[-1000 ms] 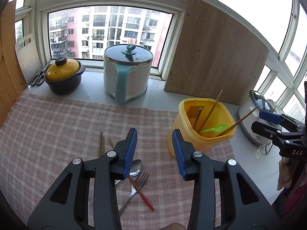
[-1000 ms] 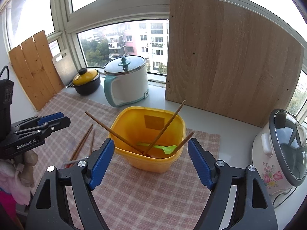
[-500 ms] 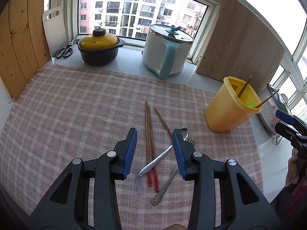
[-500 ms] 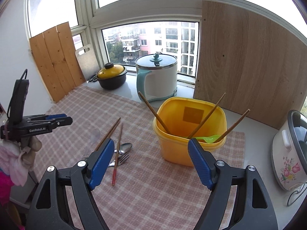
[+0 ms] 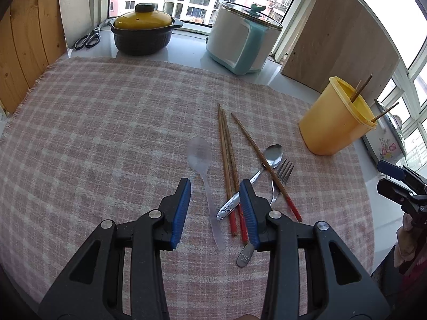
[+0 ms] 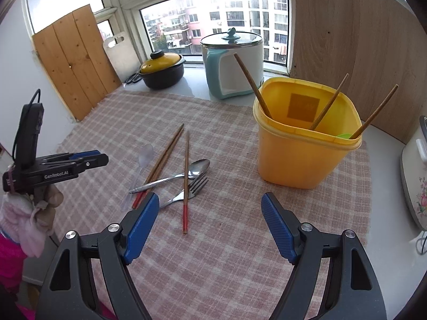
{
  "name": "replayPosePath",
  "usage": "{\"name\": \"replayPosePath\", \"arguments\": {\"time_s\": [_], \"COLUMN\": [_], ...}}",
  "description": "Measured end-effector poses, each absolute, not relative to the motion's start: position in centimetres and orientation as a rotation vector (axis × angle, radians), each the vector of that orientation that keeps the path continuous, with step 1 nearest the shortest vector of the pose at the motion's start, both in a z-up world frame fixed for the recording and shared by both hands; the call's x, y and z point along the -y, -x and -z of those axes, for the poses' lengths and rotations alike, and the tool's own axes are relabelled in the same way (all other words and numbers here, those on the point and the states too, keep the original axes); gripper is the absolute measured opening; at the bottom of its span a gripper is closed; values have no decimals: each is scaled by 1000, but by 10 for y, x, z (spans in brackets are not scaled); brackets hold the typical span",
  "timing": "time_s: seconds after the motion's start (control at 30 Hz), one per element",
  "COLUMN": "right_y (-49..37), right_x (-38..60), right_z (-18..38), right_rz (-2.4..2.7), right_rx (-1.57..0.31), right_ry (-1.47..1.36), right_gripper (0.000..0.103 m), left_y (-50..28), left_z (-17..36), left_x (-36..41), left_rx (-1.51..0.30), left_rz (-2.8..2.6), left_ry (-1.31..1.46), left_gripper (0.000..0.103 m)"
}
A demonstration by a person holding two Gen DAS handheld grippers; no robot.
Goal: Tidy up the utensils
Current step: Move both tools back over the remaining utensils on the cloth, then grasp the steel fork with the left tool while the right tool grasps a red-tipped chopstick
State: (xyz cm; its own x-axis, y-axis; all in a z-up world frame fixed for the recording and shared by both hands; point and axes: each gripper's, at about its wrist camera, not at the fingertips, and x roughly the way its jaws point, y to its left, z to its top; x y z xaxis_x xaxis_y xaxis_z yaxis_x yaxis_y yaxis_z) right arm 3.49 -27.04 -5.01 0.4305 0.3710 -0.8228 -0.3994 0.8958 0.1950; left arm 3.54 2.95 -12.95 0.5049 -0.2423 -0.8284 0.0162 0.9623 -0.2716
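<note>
Progress looks partial, judging by how things lie. Three wooden chopsticks (image 6: pixel 328 101) and a green spoon (image 6: pixel 343 135) already stand in the yellow holder (image 6: pixel 301 157), which sits on the checked cloth (image 5: pixel 93 133) toward 2 o'clock in the left wrist view.

Left to sort, all loose on the cloth near its middle:
- a clear plastic spoon (image 5: pixel 204 170), lying alone at 12 o'clock from the left tool (image 5: pixel 214 186);
- a pair of red-tipped chopsticks (image 5: pixel 226 160), side by side and touching;
- a third red-tipped chopstick (image 5: pixel 263 162), laid slantwise across the metal spoon (image 5: pixel 256 173) and the fork (image 5: pixel 277 181).

The left tool hovers above this cluster with its jaws part spread and pinching nothing; the clear spoon's handle and the red chopstick ends show in the gap between them, but whether it is low enough to touch them I cannot tell. The right tool (image 6: pixel 210 221) is spread wide and empty, held over bare cloth, with the yellow holder at 1 o'clock and the loose utensils at 11 o'clock.

So roughly six pieces remain against four stored. The crossed chopstick, spoon and fork will likely need lifting one at a time.
</note>
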Motion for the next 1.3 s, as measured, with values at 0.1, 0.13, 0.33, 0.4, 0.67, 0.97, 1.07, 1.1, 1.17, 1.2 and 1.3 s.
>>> {"name": "replayPosePath", "arguments": {"time_s": [0.1, 0.13, 0.33, 0.4, 0.67, 0.97, 1.07, 1.1, 1.17, 1.2, 1.3], "right_y": [-38, -39, -46, -48, -59, -69, -73, -74, -77, -78, -79], "right_x": [263, 260, 245, 241, 223, 207, 205, 204, 200, 198, 194], "right_z": [57, 58, 70, 75, 106, 133, 142, 145, 150, 153, 158], "right_rz": [-486, -488, -489, -490, -523, -536, -524, -523, -528, -527, -524], "right_rx": [-1054, -1063, -1108, -1125, -1221, -1305, -1323, -1328, -1341, -1345, -1356], "right_ry": [0, -6, -40, -46, -35, 15, 24, 29, 42, 52, 75], "right_gripper": [79, 79, 78, 75, 41, 31, 31, 29, 24, 23, 23], "left_y": [-39, -41, -48, -50, -58, -65, -68, -69, -71, -71, -73], "left_z": [141, 144, 163, 167, 176, 181, 184, 184, 184, 184, 184], "left_x": [-34, -35, -39, -40, -40, -35, -35, -35, -35, -34, -32], "left_rx": [-1053, -1058, -1092, -1101, -1115, -1127, -1137, -1140, -1139, -1138, -1137], "left_rz": [165, 166, 180, 186, 204, 213, 210, 209, 208, 208, 212], "left_ry": [249, 254, 261, 265, 276, 278, 276, 279, 277, 275, 267], "left_gripper": [38, 38, 38, 38, 38, 33, 33, 33, 33, 33, 33]}}
